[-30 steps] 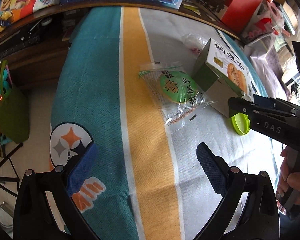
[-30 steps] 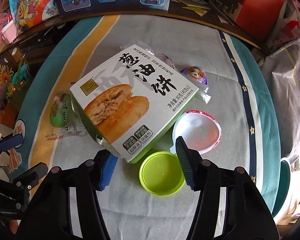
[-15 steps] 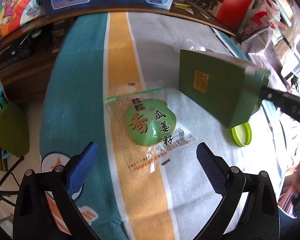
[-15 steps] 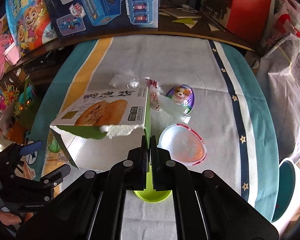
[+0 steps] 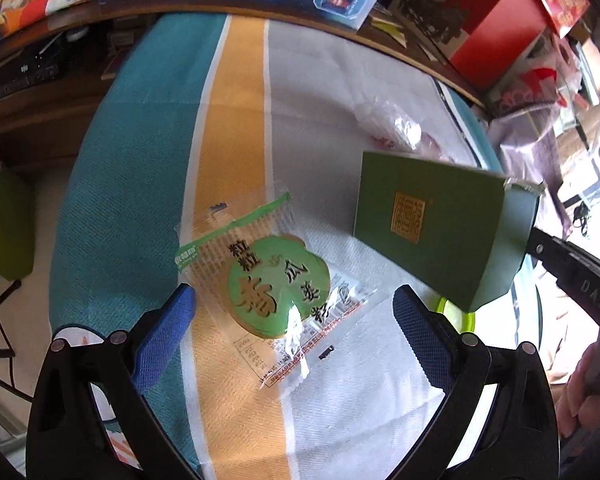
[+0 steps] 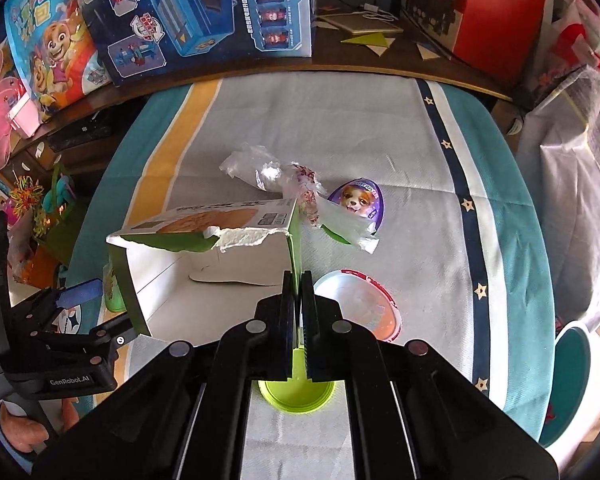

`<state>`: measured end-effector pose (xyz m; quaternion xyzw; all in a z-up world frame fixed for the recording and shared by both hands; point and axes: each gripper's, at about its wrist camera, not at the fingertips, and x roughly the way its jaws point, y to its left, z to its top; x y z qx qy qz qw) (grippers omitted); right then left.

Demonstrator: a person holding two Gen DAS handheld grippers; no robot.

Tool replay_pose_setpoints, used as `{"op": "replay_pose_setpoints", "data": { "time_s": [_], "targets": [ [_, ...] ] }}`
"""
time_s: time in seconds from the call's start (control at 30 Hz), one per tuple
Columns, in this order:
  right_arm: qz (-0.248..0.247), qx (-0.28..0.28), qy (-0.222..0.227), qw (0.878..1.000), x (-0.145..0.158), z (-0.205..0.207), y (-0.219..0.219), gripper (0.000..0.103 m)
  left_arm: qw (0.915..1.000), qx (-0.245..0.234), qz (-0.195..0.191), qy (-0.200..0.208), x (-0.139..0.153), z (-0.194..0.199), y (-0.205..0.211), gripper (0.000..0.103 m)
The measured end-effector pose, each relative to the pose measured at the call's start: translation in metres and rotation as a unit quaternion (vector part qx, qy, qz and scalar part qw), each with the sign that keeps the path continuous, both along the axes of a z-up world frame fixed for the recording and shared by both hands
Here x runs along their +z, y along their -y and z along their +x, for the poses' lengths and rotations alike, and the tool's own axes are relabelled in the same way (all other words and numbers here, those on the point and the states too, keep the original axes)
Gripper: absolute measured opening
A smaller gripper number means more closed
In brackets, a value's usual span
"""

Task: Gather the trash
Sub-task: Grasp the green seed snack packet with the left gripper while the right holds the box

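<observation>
right gripper [image 6: 296, 312]: snapped closed on the torn box [image 6: 204, 236] flap, box now off the cloth, at 11 o'clock.
left gripper [image 5: 292, 324]: fingers wide, moved in over seed packet [image 5: 276, 292], nothing held.
meaning: box bagged first, packet prob next.

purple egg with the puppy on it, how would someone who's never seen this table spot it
Start at the striped tablecloth and find its navy band with stars on the right. Just left of that band, past the round white lid with a red rim, lies the purple egg, half tucked under crumpled clear plastic. It alone is purple and bears a puppy's face.
</observation>
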<state>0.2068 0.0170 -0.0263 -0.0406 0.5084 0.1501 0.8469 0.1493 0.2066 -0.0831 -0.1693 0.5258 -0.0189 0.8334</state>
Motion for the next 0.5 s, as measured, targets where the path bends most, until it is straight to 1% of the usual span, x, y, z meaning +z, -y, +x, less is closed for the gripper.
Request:
{"op": "replay_pose_setpoints", "data": {
  "time_s": [0.17,0.23,0.3,0.37,0.4,0.43,0.47,0.5],
  "targets": [
    [0.006,-0.002,-0.004,1.000,0.002,0.000,0.008,0.004,0.9995,0.028,-0.015,0.007,0.008,0.001,-0.010,0.099],
    [0.004,-0.001,-0.007,1.000,0.002,0.001,0.010,0.004,0.9992,0.039,0.001,0.008,0.009,0.005,-0.011,0.099],
    [0.002,0.000,-0.011,1.000,0.002,0.002,0.010,0.004,0.9988,0.043,0.021,-0.006,0.004,0.009,-0.008,0.098],
    [0.000,0.002,-0.013,1.000,0.002,0.003,0.010,0.005,0.9983,0.048,0.025,-0.021,-0.003,0.015,-0.010,0.092],
    [-0.001,0.004,-0.014,1.000,0.002,0.004,0.010,0.005,0.9980,0.048,0.028,-0.030,-0.008,0.017,-0.010,0.087],
    [-0.004,0.006,-0.014,1.000,0.002,0.005,0.009,0.005,0.9977,0.047,0.043,-0.023,-0.006,0.017,-0.008,0.087],
    [-0.006,0.009,-0.014,1.000,0.002,0.005,0.008,0.005,0.9972,0.043,0.055,-0.026,-0.006,0.018,-0.005,0.086],
    [-0.008,0.011,-0.014,1.000,0.001,0.006,0.007,0.005,0.9968,0.041,0.065,-0.024,-0.006,0.018,-0.003,0.083]
  ]
}}
